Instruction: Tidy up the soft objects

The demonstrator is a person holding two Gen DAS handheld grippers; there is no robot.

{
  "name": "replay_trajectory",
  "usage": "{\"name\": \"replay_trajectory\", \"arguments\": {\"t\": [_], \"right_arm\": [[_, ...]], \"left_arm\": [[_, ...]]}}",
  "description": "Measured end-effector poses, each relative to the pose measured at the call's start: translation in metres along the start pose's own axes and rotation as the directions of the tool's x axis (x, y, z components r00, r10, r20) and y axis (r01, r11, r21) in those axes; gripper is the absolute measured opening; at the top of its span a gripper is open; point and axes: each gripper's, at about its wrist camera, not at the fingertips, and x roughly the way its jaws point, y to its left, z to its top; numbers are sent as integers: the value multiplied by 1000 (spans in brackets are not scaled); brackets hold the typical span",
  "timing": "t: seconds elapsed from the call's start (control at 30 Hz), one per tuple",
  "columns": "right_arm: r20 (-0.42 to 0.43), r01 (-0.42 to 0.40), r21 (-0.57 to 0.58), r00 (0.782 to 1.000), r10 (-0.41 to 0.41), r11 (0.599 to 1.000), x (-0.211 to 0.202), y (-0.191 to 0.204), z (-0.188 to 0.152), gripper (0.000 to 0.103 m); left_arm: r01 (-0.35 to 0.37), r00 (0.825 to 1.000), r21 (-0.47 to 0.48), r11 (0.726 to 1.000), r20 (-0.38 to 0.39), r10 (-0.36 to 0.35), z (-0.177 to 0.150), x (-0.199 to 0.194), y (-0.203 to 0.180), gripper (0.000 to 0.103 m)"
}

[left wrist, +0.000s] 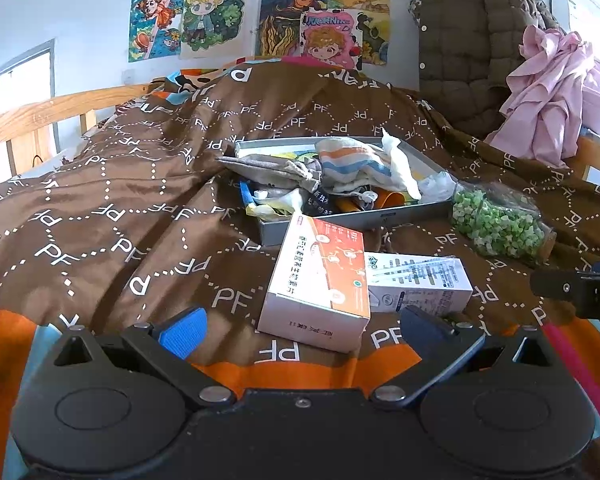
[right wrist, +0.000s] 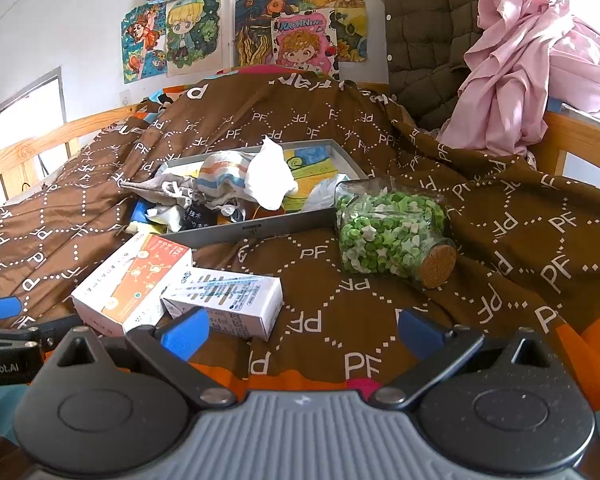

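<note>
A striped orange-blue-white cloth [left wrist: 352, 160] lay heaped in the shallow grey tray [left wrist: 400, 216] on the brown quilt [left wrist: 100, 200], its long axis running from ten to four o'clock. The left tongs [left wrist: 300, 330] and right tongs [right wrist: 302, 330] hovered low at six o'clock, both wide and holding nothing.

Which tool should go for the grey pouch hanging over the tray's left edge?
Left, probably. The pouch lies almost straight ahead of the open left tool, past the orange box. From the open right tool it sits off left, behind both boxes.
</note>
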Motion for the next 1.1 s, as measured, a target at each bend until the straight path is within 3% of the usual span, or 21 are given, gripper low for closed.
{"name": "replay_trajectory", "arguments": {"t": [1.1], "right_arm": [[-2, 1, 1, 1000, -1, 1000, 1, 0, 0, 103]], "left_arm": [[47, 998, -1, 999, -47, -47, 8, 2, 0, 102]]}}
